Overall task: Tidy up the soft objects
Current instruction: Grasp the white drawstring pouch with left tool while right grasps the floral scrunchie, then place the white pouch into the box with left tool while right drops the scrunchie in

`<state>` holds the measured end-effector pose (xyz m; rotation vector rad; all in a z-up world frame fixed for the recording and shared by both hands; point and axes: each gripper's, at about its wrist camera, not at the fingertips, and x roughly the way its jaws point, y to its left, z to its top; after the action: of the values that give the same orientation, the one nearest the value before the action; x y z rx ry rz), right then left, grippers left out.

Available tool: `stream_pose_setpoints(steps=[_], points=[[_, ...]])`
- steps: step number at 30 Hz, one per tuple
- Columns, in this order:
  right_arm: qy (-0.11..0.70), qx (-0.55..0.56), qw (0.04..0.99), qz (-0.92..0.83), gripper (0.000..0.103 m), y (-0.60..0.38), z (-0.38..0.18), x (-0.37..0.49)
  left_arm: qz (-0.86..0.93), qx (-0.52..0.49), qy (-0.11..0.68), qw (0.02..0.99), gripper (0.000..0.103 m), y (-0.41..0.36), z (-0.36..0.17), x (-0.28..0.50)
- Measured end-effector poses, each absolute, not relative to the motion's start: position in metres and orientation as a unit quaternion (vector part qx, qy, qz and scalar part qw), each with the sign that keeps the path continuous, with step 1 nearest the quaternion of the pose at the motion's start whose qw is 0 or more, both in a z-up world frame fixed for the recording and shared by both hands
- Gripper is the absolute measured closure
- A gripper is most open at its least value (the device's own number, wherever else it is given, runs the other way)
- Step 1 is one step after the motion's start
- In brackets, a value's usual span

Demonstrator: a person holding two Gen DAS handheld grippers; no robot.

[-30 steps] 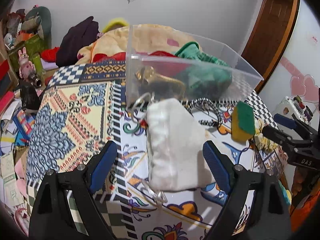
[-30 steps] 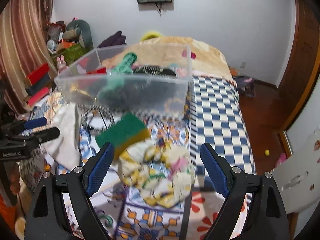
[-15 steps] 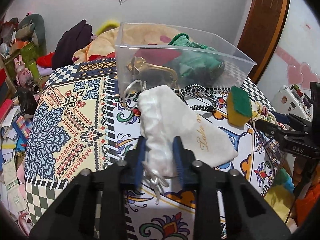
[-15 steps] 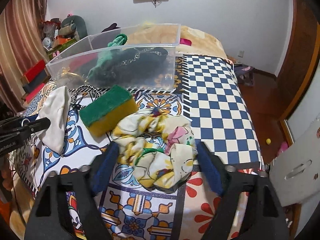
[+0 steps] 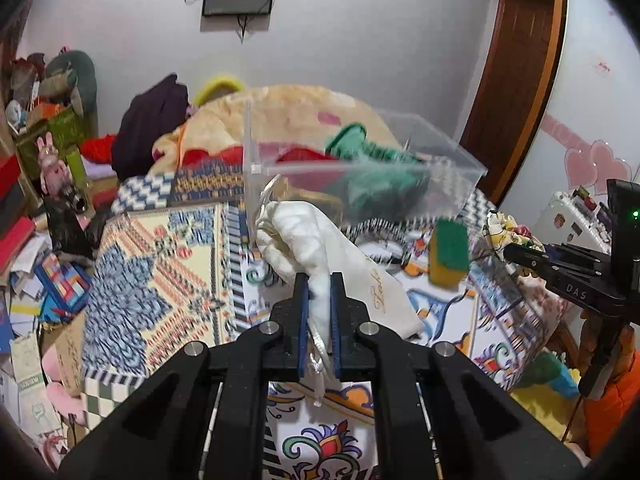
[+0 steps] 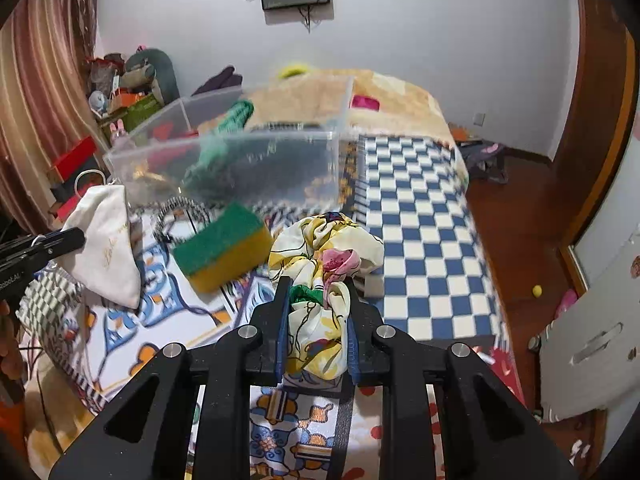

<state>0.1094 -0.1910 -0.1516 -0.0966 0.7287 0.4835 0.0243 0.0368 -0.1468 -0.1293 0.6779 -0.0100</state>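
Note:
My left gripper (image 5: 319, 280) is shut on a white drawstring pouch (image 5: 320, 252) and holds it lifted above the patterned bed cover, in front of the clear plastic bin (image 5: 440, 160). My right gripper (image 6: 316, 286) is shut on a floral yellow scrunchie (image 6: 324, 248), also raised off the cover. The pouch (image 6: 106, 244) and the left gripper (image 6: 60, 240) show at the left of the right wrist view. The bin (image 6: 260, 160) holds green and dark soft items. A green-and-yellow sponge (image 6: 222, 250) lies on the cover in front of the bin.
A black-and-white hairband (image 6: 180, 208) lies by the bin's front wall. The bed's blue checked part (image 6: 420, 240) runs to the right, then the wooden floor (image 6: 520, 240). Piled clothes (image 5: 152, 128) and cluttered shelves (image 5: 40, 160) stand at the left.
Both grippers closed: the left on the white pouch, the right on the scrunchie. Both items have since been lifted off the bed cover.

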Motion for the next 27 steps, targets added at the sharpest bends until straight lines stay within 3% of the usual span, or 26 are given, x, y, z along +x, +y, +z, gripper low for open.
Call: stream_pose_setpoints(steps=[14, 27], points=[[0.263, -0.038, 0.929, 0.259, 0.082, -0.174, -0.091, 0.112, -0.005, -0.044, 0.231, 0.972, 0.095, 0.034, -0.075, 0.042], [0.231, -0.018, 0.938, 0.256, 0.081, -0.142, -0.079, 0.149, 0.012, -0.045, 0.214, 0.976, 0.095, 0.032, -0.066, 0.101]])
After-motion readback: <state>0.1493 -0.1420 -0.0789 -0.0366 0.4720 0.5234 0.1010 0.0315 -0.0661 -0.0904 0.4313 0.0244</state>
